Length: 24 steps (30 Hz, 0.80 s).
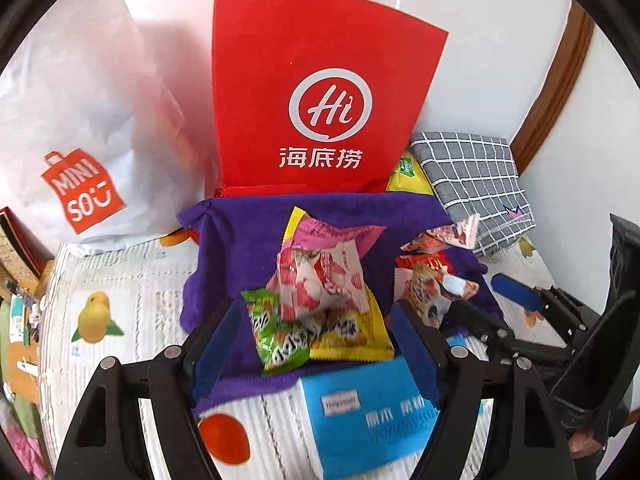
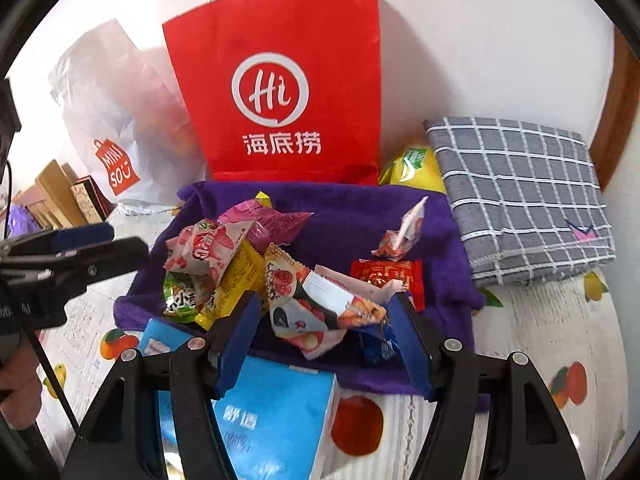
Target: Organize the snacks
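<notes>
Both tools stand with jaws apart and grip nothing. Left tool (image 1: 316, 344), blue-padded on black arms, hovers over a heap of crinkled snack packets: a green packet (image 1: 276, 336), a yellow packet (image 1: 352, 340) and a pink-and-white packet (image 1: 320, 280) show in the gap between its fingers, none pressed by the pads. Right tool (image 2: 324, 340) hangs above a second small heap, where a white-and-red packet with a dark panel (image 2: 320, 308) lies between its open fingers, untouched by them; a red foil packet (image 2: 388, 276) lies just beyond, and a dark blue wrapper (image 2: 380, 346) sits against the inside of one finger.

All these snacks rest on a purple fleece cloth (image 2: 352, 224) spread over a surface covered with a white, fruit-printed sheet (image 1: 120, 288). A light blue tissue pack (image 1: 368, 412) lies at the cloth's near edge, below the tools.

Behind the cloth stands an upright red paper carrier bag with a white round logo (image 1: 320, 92), its string handles rising against a white wall. Beside it on one side slumps a white plastic shopping bag with an orange logo (image 1: 80, 152); on the other, a folded grey cloth with a white grid pattern (image 2: 520, 192) lies on the sheet, with a yellow snack bag (image 2: 412, 168) tucked between it and the red bag.

In the right wrist view the left tool enters from the edge, with a hand (image 2: 20, 384) partly visible below it.
</notes>
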{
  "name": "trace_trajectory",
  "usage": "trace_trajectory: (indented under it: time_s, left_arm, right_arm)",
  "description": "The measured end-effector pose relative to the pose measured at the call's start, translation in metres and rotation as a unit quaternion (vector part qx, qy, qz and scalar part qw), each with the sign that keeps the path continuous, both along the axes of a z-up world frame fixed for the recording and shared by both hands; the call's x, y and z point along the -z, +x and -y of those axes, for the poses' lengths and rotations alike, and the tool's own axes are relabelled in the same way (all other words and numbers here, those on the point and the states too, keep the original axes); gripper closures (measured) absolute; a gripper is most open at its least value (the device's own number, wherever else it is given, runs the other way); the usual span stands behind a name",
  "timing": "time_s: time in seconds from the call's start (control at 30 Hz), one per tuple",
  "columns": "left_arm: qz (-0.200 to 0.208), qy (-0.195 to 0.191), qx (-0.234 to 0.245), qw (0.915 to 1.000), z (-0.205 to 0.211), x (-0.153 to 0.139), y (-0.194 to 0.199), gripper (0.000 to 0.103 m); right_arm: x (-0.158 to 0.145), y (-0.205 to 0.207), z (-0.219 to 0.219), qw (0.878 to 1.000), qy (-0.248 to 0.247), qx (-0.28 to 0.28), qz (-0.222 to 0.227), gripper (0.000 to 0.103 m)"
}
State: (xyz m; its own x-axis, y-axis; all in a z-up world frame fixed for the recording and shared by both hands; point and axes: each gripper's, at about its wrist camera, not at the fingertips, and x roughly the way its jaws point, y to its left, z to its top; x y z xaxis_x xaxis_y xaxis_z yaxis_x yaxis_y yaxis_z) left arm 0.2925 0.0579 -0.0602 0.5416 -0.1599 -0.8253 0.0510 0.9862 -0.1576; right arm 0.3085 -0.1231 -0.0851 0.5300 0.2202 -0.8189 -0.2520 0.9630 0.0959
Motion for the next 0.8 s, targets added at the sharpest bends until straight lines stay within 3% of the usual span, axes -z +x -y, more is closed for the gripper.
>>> trace_trajectory:
  time_s: [0.23,0.47,0.6,0.8]
  left_arm:
    - [0.014,-0.005,-0.009,0.9999,0.0,-0.016,-0.037,0.027]
    - [0.037,0.001,-0.017,0.9992,0.007,-0.034,-0.08,0.027]
    - [0.052,0.005,-0.02,0.9984,0.011,-0.045,-0.107,0.017]
    - [0.075,0.027,-0.016,0.9967,0.023,-0.057,-0.15,0.014]
  right_arm:
    - [-0.026,-0.028,0.011,0.999,0.002,0.037,0.0,0.037]
    - [-0.066,-0.077,0.025,0.997,0.0,0.068,0.03,0.037]
    - [-0.085,-0.106,0.033,0.995,-0.011,0.09,0.036,0.037]
    - [-0.105,-0.15,0.046,0.994,-0.005,0.108,0.03,0.034]
